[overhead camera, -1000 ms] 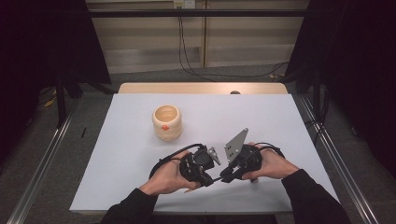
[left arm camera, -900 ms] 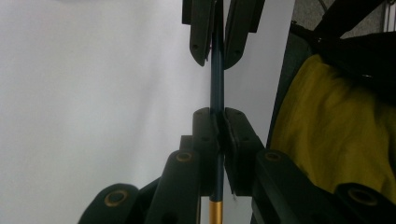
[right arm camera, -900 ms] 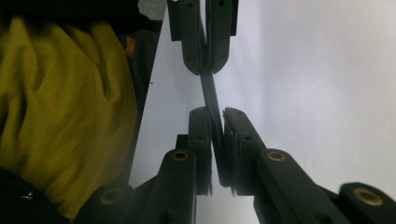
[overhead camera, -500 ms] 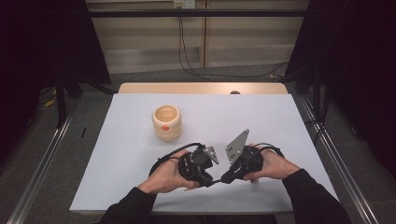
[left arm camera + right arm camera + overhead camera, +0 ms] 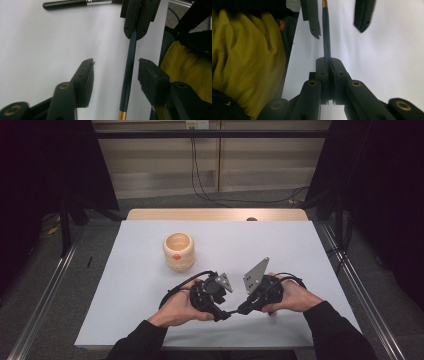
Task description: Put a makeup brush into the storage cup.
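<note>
A thin dark blue pen [image 5: 128, 75] with a gold band [image 5: 324, 3] lies level between my two grippers, just above the white table. My right gripper [image 5: 329, 61] is shut on one end of it. My left gripper [image 5: 116, 65] faces it from the other side. Its jaws have just been opening and now stand apart, with the pen between them and the pads off it. In the high view both grippers, left [image 5: 226, 313] and right [image 5: 243, 309], meet tip to tip near the table's front edge.
A cream round cup [image 5: 178, 251] with an orange dot stands left of centre on the white table [image 5: 280, 245]. A second pen [image 5: 72, 3], black with a silver band, lies on the table beyond the grippers. Yellow clothing [image 5: 244, 50] is close behind the table's front edge.
The left hand has shifted slightly at the front edge. The right hand has kept still with its grey plate raised.
</note>
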### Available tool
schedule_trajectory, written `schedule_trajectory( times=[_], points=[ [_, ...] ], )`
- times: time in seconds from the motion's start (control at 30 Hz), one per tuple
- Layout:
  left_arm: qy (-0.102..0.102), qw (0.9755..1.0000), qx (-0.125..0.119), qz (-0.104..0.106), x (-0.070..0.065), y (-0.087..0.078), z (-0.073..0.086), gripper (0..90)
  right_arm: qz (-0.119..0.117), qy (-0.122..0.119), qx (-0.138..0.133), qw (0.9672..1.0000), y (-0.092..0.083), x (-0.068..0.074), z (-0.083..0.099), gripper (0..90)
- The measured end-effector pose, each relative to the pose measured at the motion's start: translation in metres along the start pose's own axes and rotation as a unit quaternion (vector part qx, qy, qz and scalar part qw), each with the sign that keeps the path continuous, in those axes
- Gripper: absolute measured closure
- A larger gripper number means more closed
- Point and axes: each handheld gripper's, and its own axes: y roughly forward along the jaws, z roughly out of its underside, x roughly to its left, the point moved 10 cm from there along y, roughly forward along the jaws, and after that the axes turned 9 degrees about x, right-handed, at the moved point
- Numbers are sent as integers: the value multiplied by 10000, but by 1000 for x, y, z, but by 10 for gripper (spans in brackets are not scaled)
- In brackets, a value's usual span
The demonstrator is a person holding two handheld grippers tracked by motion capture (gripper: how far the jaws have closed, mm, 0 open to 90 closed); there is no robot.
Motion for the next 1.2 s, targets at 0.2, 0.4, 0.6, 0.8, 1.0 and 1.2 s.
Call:
schedule_trajectory(
  times=[0.2,0.4,0.6,0.8,1.0,1.2],
  points=[
    [-154,9996,-173,-175,8,-5,-3,197,193,111,-41,9997,-3,-4,0,866],
    [-500,9968,-523,-351,12,-14,-8,64,262,224,-155,9993,-7,-6,0,866],
    [-651,9928,-905,-441,21,-24,1,47,321,355,-196,9987,-8,-7,2,866],
    [-937,9842,-1410,-512,27,-33,5,48,483,588,-253,9968,-10,-12,6,866],
    [-940,9759,-1773,-853,35,-42,8,32,608,746,-470,9942,-18,-16,9,865],
    [-1177,9656,-2149,-866,41,-52,12,34,710,959,-638,9908,-22,-20,15,866]
  ],
)
